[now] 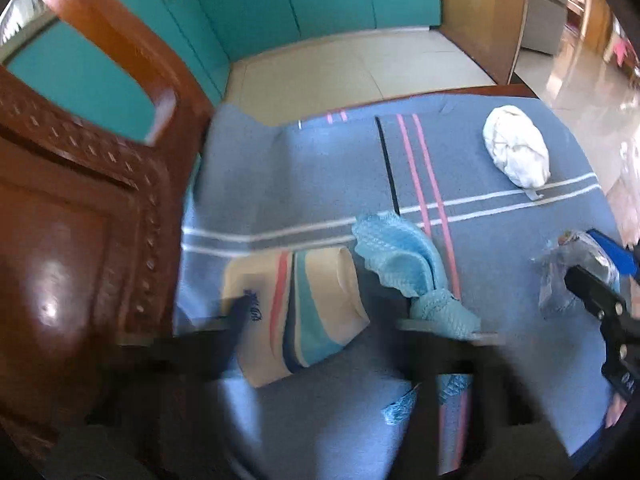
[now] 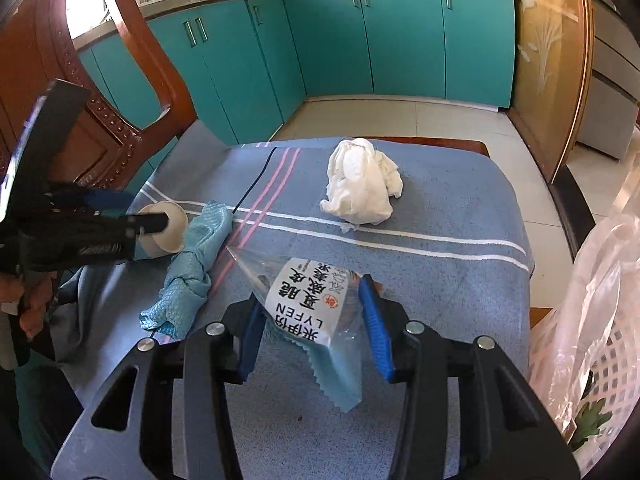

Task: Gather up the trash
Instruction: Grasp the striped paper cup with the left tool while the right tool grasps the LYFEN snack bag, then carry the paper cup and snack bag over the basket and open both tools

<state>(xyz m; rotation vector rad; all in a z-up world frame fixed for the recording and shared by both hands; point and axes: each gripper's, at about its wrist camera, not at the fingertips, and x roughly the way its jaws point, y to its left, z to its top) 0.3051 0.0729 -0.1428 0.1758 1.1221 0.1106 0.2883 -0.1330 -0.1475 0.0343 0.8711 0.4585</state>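
A crushed paper cup (image 1: 296,312) with red and teal stripes lies on its side on the blue cloth; my left gripper (image 1: 316,320) stands open around it, blurred. It shows in the right wrist view (image 2: 168,228). A knotted light-blue cloth (image 1: 416,272) (image 2: 192,272) lies next to the cup. A clear plastic wrapper with a white label (image 2: 308,308) (image 1: 576,276) sits between the blue fingers of my right gripper (image 2: 316,312), which is open around it. A crumpled white paper wad (image 1: 516,148) (image 2: 362,184) lies farther back.
A blue striped cloth (image 2: 460,280) covers the table. A carved wooden chair (image 1: 80,200) stands at the left. A white basket lined with a plastic bag (image 2: 592,344) stands at the right. Teal cabinets (image 2: 400,40) line the back.
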